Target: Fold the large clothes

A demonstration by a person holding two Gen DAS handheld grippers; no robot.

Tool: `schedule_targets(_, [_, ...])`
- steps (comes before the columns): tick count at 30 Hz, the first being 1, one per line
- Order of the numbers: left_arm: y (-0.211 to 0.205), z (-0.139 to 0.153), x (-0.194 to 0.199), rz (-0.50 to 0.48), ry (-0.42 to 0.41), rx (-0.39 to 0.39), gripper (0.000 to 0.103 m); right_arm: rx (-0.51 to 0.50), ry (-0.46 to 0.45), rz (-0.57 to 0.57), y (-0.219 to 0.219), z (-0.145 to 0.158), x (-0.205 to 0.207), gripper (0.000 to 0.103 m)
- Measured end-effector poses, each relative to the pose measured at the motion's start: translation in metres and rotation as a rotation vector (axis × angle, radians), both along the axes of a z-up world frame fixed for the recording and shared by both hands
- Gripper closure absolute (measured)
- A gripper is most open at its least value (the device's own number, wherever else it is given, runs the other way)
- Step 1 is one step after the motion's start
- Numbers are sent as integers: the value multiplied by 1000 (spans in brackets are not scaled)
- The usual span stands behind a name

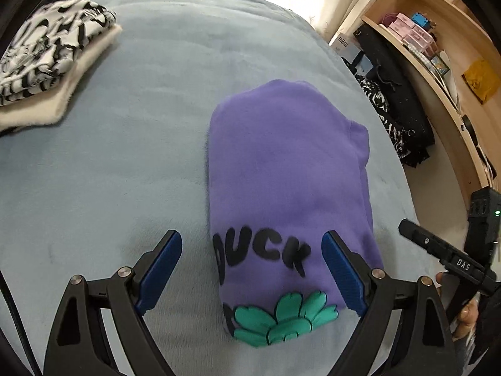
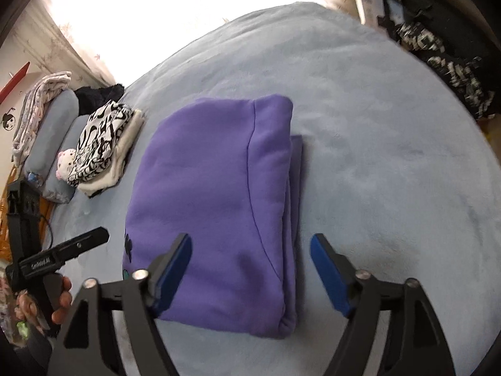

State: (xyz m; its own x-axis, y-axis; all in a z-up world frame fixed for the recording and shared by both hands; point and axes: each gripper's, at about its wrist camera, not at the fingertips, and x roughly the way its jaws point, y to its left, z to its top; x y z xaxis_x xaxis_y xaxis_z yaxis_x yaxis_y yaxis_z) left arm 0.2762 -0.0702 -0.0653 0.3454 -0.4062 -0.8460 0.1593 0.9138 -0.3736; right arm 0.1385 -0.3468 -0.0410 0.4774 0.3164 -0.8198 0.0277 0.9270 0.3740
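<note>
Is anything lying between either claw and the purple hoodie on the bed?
Nothing visible. The left claw and the right claw both hang open just above the folded purple hoodie, with no item in between. The black-and-white folded pile sits off to the side on the blue blanket.

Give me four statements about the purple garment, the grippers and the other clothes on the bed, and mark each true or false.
1. The purple sweatshirt lies folded on the blue blanket. True.
2. The right gripper is clamped on the sweatshirt. False: its jaws stand open, gripping nothing.
3. A black-and-white patterned garment lies folded on a cream one. True.
4. The left gripper holds a sleeve. False: it is open and empty.
</note>
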Motion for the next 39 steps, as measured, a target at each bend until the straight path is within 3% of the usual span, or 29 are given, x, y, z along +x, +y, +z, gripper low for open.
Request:
schedule_targets(5, [2,-30,22,-14,90,-83,10,61,47,16,-10,-27,19,18])
schedule_targets(9, [-1,-53,31,-34,133,-126,5,143,87,43,-17,-53,31,7])
schedule_targets(18, [-23,-76,49,-124,115,-181,0,278,167,134,-15,-101,64,7])
schedule_targets(25, [-28,-89,58,-161,103,-212,0,393,155,259,-1,-118,88,5])
schedule_targets(27, [-31,-97,62,-166,121,-246,0,405,168,269,2,-123,92,0])
schedule_targets(31, [-36,-106,69,-172,134,-272,0,378,164,279,8,-121,91,0])
schedule_targets(34, [-41,-107,70,-169,130,-263,0,357,120,257,10,-116,84,9])
schedule_targets(36, [-44,-105,70,-167,127,-249,0,375,105,252,9,-111,78,26])
schedule_targets(39, [-46,-96,71,-178,112,-229,0,376,81,247,11,-101,75,40])
